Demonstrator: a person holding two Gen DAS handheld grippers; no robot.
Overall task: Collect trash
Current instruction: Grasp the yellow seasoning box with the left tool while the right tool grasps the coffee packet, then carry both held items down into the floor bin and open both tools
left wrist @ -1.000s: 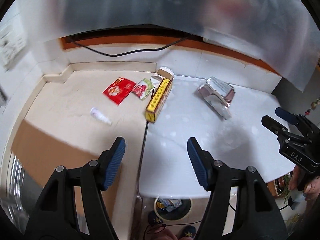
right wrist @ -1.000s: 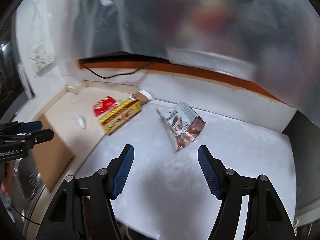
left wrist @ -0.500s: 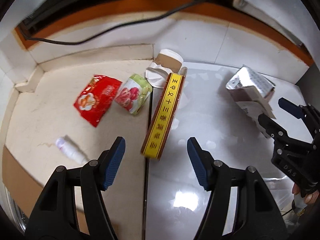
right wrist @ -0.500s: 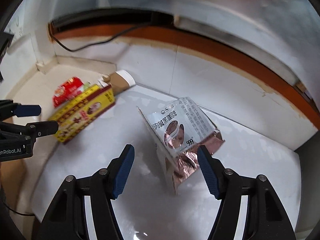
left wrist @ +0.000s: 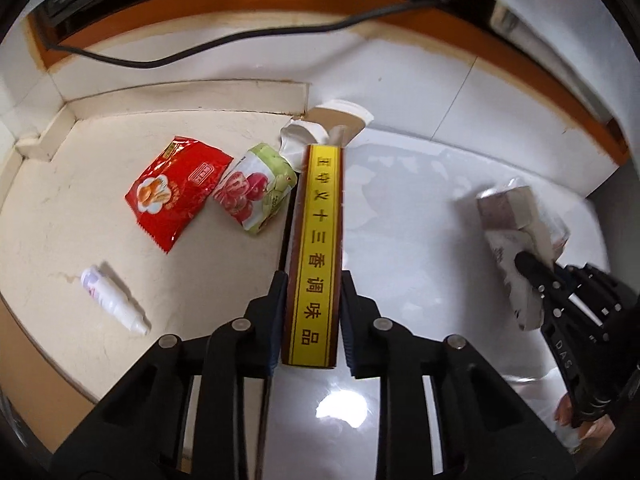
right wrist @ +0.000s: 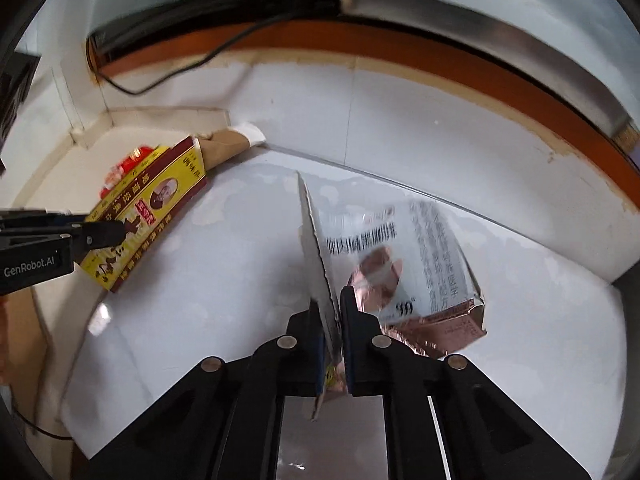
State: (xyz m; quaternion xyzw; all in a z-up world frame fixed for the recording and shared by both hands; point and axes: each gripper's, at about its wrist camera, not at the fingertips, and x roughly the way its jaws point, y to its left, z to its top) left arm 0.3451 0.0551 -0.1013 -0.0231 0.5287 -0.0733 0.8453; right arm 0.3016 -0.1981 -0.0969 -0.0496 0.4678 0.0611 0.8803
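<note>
- Pick-up step: the left gripper [left wrist: 312, 304] is closing its jaws, pads already against the sides of the yellow seasoning box [left wrist: 318, 240] between them; the right gripper [right wrist: 331, 320] is clamped on the open flap of the silver coffee box [right wrist: 404, 264].
- Next, I reckon: lift both clear, flap permitting.
- Only the left view shows the red packet [left wrist: 176, 190], green packet [left wrist: 256, 188] and small tube [left wrist: 114, 304] lying left of its fingers.

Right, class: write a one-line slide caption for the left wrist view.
Left gripper closing on the yellow seasoning box, snack wrappers beside it.
</note>
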